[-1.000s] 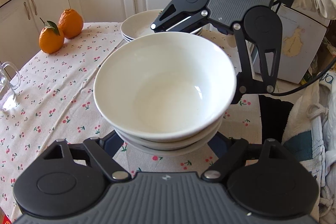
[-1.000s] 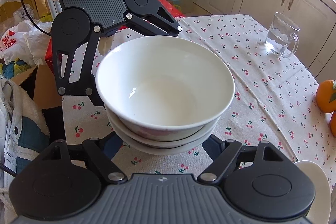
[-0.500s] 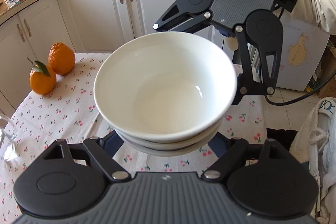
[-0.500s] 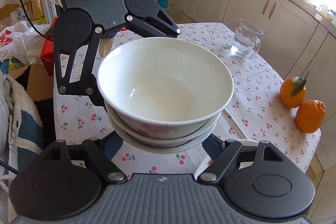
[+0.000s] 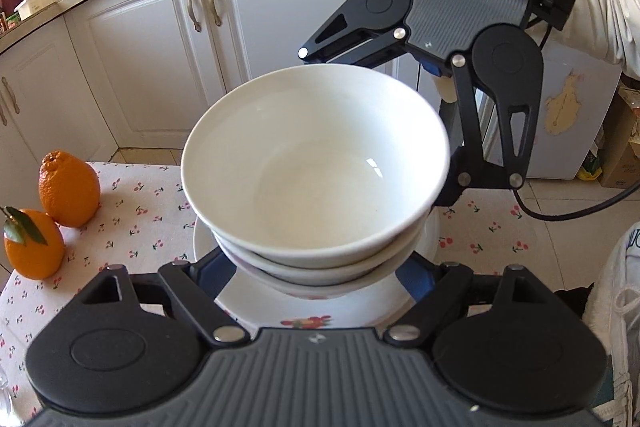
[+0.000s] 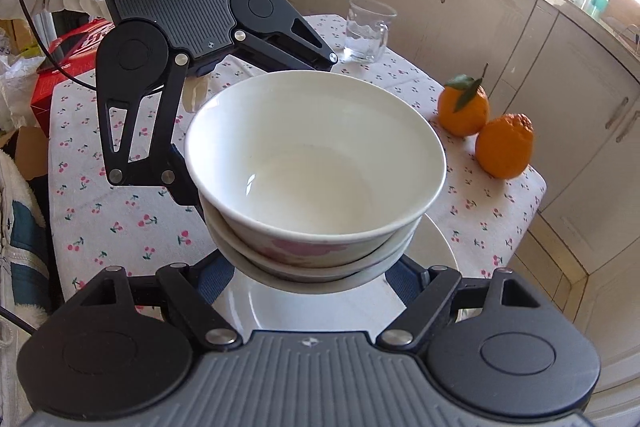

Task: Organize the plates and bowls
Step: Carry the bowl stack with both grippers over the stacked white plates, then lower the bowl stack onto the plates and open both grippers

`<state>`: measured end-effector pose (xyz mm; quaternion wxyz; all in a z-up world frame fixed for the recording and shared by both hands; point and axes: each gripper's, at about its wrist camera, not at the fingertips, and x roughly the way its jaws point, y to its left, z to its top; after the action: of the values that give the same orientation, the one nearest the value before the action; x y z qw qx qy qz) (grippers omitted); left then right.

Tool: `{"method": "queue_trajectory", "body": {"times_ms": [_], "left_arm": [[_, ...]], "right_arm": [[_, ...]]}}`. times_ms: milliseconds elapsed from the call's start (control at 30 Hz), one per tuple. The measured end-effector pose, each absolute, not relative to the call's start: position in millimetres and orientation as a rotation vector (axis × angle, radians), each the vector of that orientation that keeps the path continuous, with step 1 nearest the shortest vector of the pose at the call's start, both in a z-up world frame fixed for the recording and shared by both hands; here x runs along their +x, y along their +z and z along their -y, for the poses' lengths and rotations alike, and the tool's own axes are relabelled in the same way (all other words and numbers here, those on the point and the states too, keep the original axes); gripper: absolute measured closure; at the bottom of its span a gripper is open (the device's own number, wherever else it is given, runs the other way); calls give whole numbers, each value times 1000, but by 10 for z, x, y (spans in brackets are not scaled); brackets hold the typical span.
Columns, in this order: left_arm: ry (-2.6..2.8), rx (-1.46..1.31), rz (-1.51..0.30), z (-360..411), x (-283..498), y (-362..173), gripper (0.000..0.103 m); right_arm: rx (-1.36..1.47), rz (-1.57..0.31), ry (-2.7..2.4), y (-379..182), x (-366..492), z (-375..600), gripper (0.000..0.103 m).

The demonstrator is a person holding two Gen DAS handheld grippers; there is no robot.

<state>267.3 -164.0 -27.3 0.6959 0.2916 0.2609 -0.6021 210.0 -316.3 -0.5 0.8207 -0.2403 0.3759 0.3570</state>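
Above plates (image 5: 304,311) | bowl stack (image 5: 316,163) carried over from bare cloth | both claws pinching it

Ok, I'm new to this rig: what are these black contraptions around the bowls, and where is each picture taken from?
They are two handheld grippers, one in each of a person's hands. Each picture comes from a camera on one gripper, looking along its fingers, so each view shows the other gripper opposite. The left gripper and right gripper together hold a stack of white bowls from opposite sides, above a white plate. On the cherry-print tablecloth also sit two oranges and a glass mug.
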Motion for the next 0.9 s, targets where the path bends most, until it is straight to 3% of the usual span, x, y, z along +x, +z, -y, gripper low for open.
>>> {"method": "queue_trajectory", "body": {"times_ms": [900], "left_arm": [[-1353, 619, -633, 1827, 2840, -498, 17]], "right_arm": [[-427, -876, 717, -284, 2279, 3407, 16]]}}
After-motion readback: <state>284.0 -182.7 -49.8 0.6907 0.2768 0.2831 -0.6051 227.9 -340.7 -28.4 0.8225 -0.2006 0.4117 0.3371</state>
